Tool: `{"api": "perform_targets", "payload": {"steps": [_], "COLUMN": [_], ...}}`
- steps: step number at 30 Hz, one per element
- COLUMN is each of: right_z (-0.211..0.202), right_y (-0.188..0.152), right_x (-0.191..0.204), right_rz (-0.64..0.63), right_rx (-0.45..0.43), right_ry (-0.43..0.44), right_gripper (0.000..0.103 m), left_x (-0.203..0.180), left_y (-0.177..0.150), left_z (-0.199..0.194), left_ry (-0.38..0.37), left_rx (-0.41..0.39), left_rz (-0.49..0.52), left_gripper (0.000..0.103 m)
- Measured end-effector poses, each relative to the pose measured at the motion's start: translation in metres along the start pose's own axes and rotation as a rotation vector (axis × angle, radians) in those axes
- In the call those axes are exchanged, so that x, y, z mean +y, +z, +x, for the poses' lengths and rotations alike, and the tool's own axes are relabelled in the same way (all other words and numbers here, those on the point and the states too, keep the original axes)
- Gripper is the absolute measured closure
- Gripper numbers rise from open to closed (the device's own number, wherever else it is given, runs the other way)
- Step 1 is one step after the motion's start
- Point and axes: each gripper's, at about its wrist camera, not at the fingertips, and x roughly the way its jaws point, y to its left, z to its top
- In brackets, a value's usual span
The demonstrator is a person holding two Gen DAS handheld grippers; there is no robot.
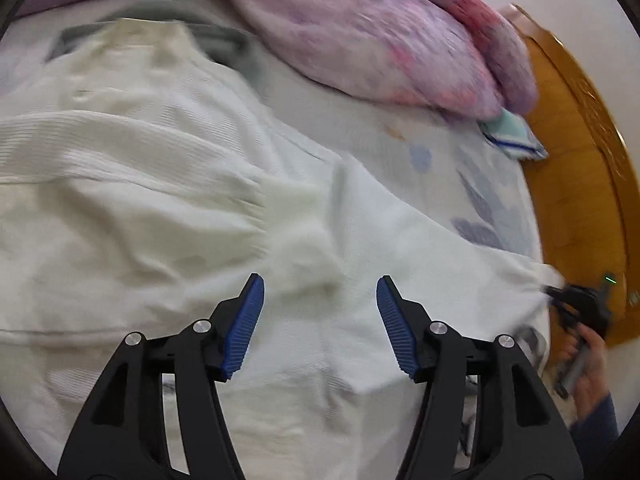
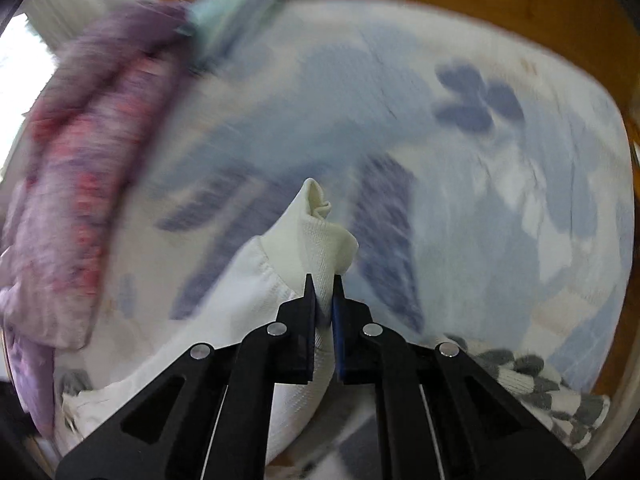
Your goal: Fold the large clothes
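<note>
Left wrist view: looks forward and down from low above white sweater (image 1: 132, 184), close, facing pink-purple quilt (image 1: 384, 32) at far side of bed (image 1: 472, 184); wooden frame (image 1: 576, 184) right of quilt.

Right wrist view: close above bed (image 2: 500, 184), looking along pinched sweater cuff (image 2: 320, 232); quilt (image 2: 80, 184) to its left, blurred.

Shared: sweater, quilt, floral sheet, wooden frame. Right gripper (image 1: 560, 294) seen in left view, at sleeve end, well right of quilt.

The ribbed knit sweater (image 1: 120, 168) is cream white. It lies on a pale bedsheet (image 2: 500, 152) printed with blue flowers, beside a quilt (image 1: 380, 32) mottled lilac, pink and red. The wooden bed frame (image 1: 576, 184) is honey orange.
</note>
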Motion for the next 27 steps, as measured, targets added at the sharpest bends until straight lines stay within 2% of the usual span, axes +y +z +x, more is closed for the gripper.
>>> {"api": "perform_targets", "payload": {"steps": [2, 4, 7, 9, 10, 13, 16, 18, 21, 27], "right_z": [-0.019, -0.041, -0.070, -0.082, -0.087, -0.097, -0.102, -0.102, -0.099, -0.089], "right_y": [0.000, -0.004, -0.018, -0.031, -0.040, -0.074, -0.116, -0.141, -0.198, -0.315], "right_x": [0.023, 0.050, 0.096, 0.124, 0.142, 0.196, 0.254, 0.284, 0.342, 0.437], "right_rz": [-0.023, -0.060, -0.122, -0.145, -0.157, -0.235, -0.315, -0.349, -0.412, -0.541], "right_rx": [-0.038, -0.072, -0.088, -0.075, -0.059, -0.021, 0.024, 0.063, 0.156, 0.296], "right_ry": [0.071, 0.152, 0.274, 0.357, 0.400, 0.467, 0.521, 0.550, 0.599, 0.641], "right_gripper": [0.096, 0.096, 0.096, 0.096, 0.096, 0.096, 0.096, 0.096, 0.096, 0.096], "left_x": [0.018, 0.026, 0.025, 0.027, 0.030, 0.048, 0.064, 0.089, 0.135, 0.239], "left_y": [0.010, 0.015, 0.012, 0.009, 0.011, 0.020, 0.026, 0.027, 0.032, 0.036], "left_z": [0.011, 0.027, 0.067, 0.079, 0.077, 0.050, 0.010, -0.024, -0.069, -0.149], "left_ry": [0.038, 0.029, 0.103, 0.111, 0.090, -0.065, -0.053, -0.064, -0.026, 0.130], "left_rx": [0.028, 0.080, 0.195, 0.204, 0.203, 0.171, 0.118, 0.081, 0.053, -0.024], "left_rz": [-0.044, -0.067, -0.005, 0.031, 0.013, -0.097, -0.066, -0.086, -0.127, -0.212], "left_gripper": [0.043, 0.043, 0.043, 0.043, 0.043, 0.043, 0.043, 0.041, 0.041, 0.041]}}
